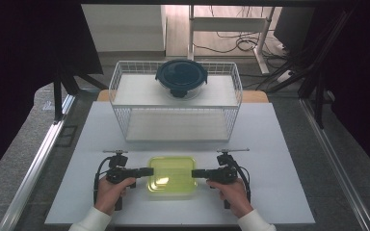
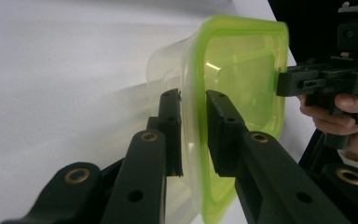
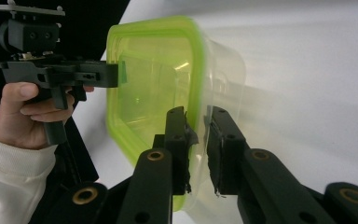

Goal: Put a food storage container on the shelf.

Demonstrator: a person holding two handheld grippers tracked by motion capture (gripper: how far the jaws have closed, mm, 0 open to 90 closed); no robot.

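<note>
On the white table, before the wire basket, sits a green-lidded clear container, probably light, thin-walled and slippery. Left gripper and right gripper each pinch opposite rim edges, the stiffest hold.

The container has a bright lime-green rim and lid over a clear, faintly yellowish body, and it lies on the plain white table. On either side of the container, the left gripper and right gripper are matt black, with brass-coloured rivets showing in the gripper views. Beyond the container stands a white wire basket with a grid pattern; on its white top sits a glass bowl with a dark navy lid. Both sleeves are white.
</note>
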